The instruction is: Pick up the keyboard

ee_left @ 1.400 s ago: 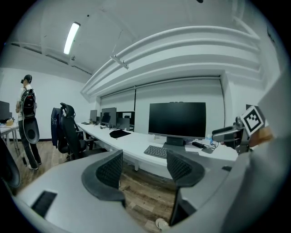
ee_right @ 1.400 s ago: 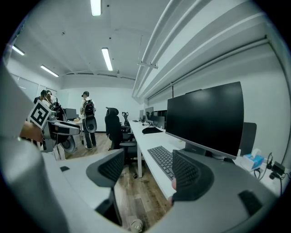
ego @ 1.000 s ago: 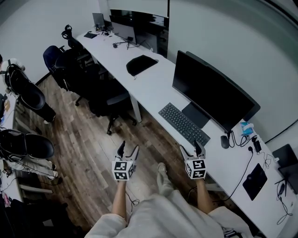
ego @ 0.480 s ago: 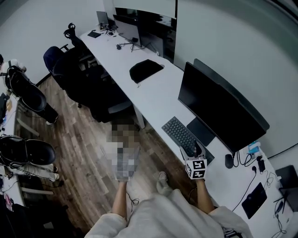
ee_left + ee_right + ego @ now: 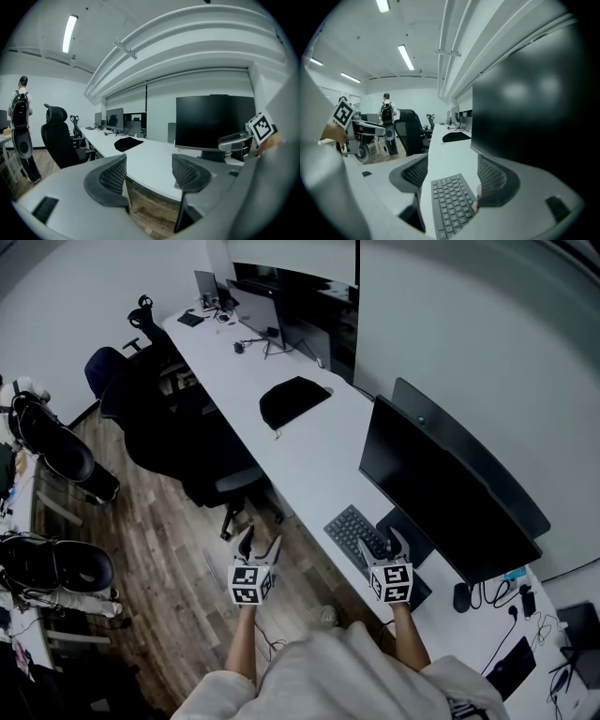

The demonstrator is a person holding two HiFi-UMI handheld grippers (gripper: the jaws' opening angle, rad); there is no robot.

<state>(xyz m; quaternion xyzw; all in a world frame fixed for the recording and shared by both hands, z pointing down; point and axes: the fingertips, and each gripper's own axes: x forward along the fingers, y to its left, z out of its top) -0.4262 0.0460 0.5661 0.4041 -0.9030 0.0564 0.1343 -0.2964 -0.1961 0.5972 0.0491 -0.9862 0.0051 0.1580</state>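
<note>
dark-grey flat keyboard [image 5: 349, 526] lies unlifted on the white bench [image 5: 309, 451]; right gripper [image 5: 382, 542] over it, left gripper [image 5: 258, 542] aside, fingers all released.

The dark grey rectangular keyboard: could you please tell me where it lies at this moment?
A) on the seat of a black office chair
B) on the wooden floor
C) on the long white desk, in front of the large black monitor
C: the dark grey rectangular keyboard lies flat on the long white desk, just in front of the large black monitor.
</note>
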